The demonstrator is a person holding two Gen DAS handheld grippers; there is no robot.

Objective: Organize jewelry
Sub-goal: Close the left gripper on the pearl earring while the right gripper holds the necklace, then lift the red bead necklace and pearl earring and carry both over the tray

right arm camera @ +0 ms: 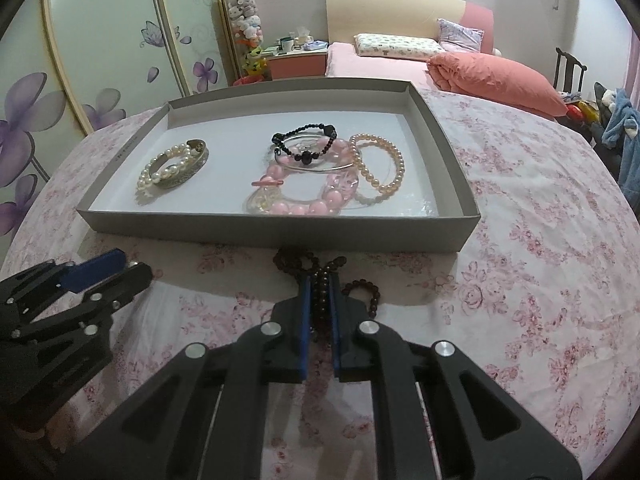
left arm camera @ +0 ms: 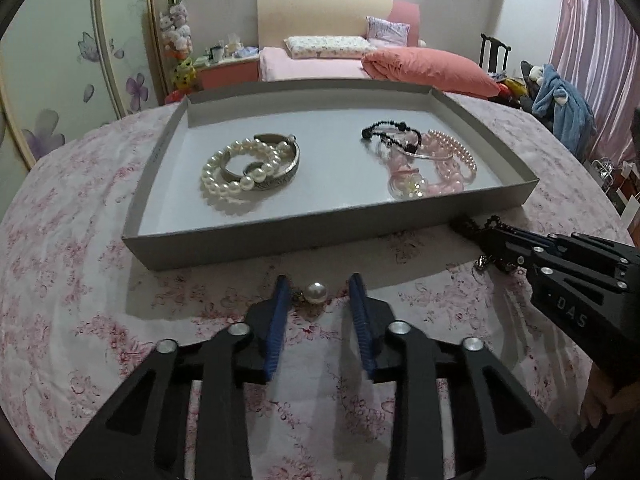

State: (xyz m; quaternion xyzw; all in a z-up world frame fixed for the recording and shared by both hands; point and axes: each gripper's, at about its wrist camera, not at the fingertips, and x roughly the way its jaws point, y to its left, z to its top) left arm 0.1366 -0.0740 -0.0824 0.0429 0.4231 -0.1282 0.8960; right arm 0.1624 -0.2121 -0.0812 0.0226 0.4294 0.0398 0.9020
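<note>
A grey shallow box (left arm camera: 280,236) (right arm camera: 280,234) sits on the floral tablecloth. Inside at the left lie white pearl bracelets with a silver bangle (left arm camera: 250,168) (right arm camera: 174,168). At the right lies a pile of pink, black and clear bracelets (left arm camera: 424,156) (right arm camera: 320,172). My left gripper (left arm camera: 320,286) is open on the cloth in front of the box, with a pearl earring (left arm camera: 315,292) between its fingers. My right gripper (right arm camera: 319,280) is shut on a dark beaded bracelet (right arm camera: 320,272) in front of the box's near wall. The right gripper also shows in the left wrist view (left arm camera: 490,236).
The tablecloth (right arm camera: 540,260) spreads wide to the right of the box. The left gripper (right arm camera: 112,268) shows at the left in the right wrist view. A bed, a chair and wardrobe doors stand behind the table.
</note>
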